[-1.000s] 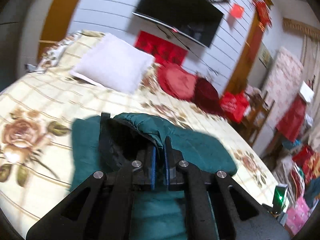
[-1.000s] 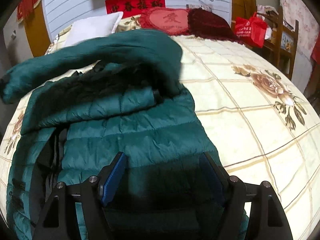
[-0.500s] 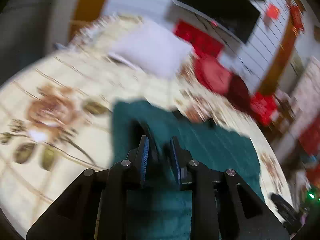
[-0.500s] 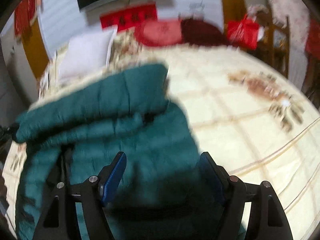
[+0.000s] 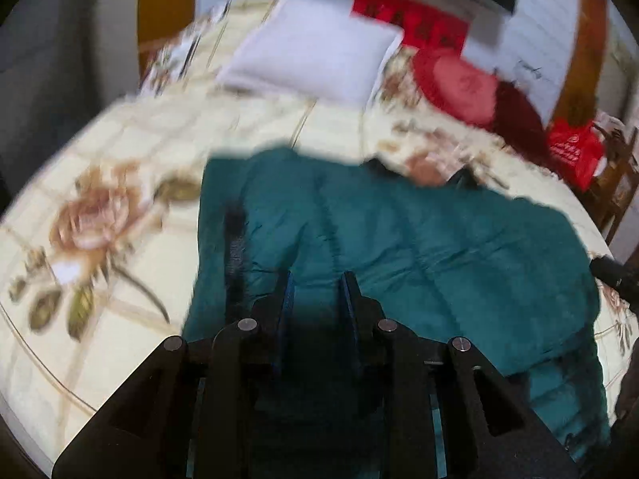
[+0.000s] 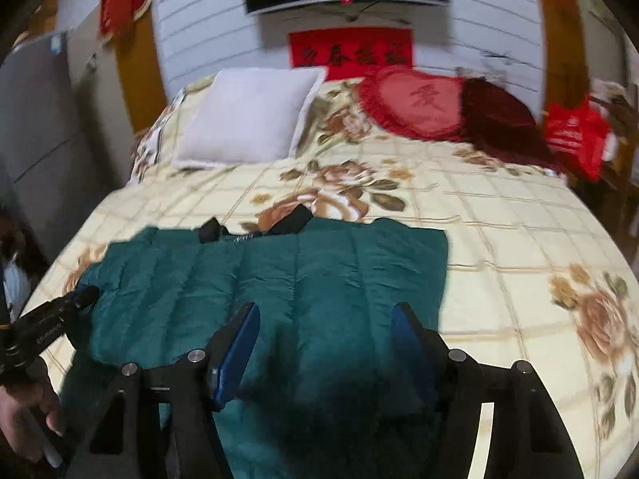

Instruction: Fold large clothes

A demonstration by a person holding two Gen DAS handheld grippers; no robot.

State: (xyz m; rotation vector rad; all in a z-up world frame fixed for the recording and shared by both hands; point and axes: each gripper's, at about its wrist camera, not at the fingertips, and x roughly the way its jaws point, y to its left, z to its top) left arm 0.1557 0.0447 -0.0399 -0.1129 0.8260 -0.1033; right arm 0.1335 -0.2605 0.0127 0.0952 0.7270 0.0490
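A dark green quilted down jacket [image 5: 399, 239] lies on the floral bedspread, folded over on itself into a broad flat block; it also shows in the right wrist view [image 6: 303, 275]. Bits of black lining stick out at its far edge [image 6: 293, 219]. My left gripper [image 5: 317, 279] hovers over the jacket's near left part, jaws a little apart with nothing between them. My right gripper [image 6: 325, 315] is wide open and empty above the jacket's near edge. The left gripper's body also shows at the left of the right wrist view [image 6: 48, 319], held by a hand.
The bed [image 6: 519, 247] has a white pillow [image 6: 247, 119], a red heart cushion [image 6: 415, 99] and a dark red cushion [image 6: 495, 115] at its head. A red bag [image 6: 575, 139] and wooden chair stand to the right. A grey cabinet [image 6: 36, 127] stands at the left.
My left gripper let go of the jacket's fold and its jaws opened. The lifted half now lies flat over the rest. Both grippers have pulled back and tilted up.
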